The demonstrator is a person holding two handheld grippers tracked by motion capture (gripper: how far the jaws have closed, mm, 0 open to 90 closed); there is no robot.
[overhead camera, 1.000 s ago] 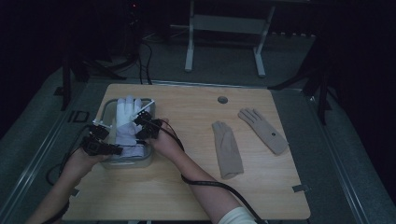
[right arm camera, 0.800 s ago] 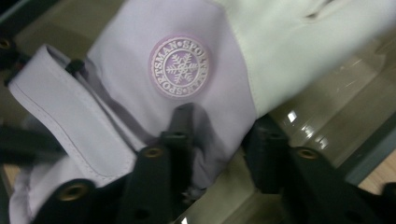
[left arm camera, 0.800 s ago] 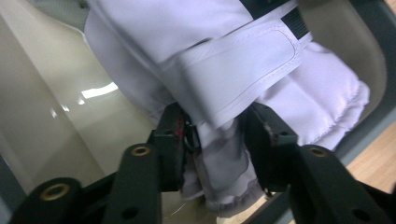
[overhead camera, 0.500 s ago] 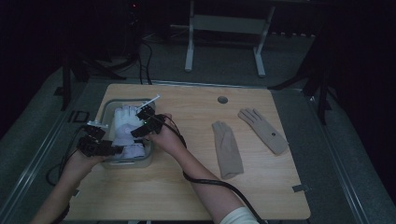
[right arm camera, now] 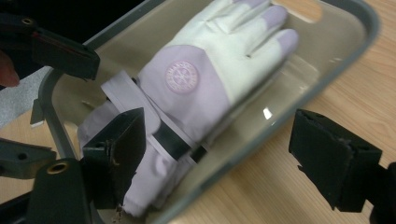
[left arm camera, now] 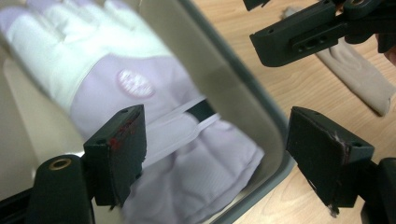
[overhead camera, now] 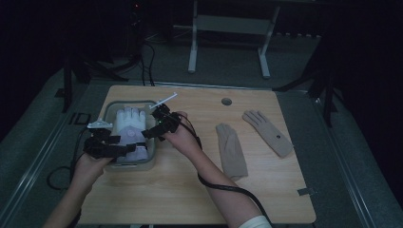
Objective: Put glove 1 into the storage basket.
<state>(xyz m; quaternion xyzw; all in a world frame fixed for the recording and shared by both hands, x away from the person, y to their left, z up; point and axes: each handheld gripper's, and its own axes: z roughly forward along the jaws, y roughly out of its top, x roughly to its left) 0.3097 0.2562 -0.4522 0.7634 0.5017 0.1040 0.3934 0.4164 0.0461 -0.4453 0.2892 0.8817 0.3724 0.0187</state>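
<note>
Your left gripper and right gripper have just been opening, with nothing between the jaws. The lilac glove lies in the grey tray, left of centre in the high view.

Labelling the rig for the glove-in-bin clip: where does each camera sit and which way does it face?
High view: fixed above the person's side, looking forward and down on the table; both forearms enter from below.
Left gripper view: rides the left hand-held gripper, looking along its open jaws at the lilac glove in the grey bin.
Right gripper view: rides the right hand-held gripper, jaws open, aimed at that bin.
Shared: all show glove and bin; each gripper view catches the other gripper.
</note>
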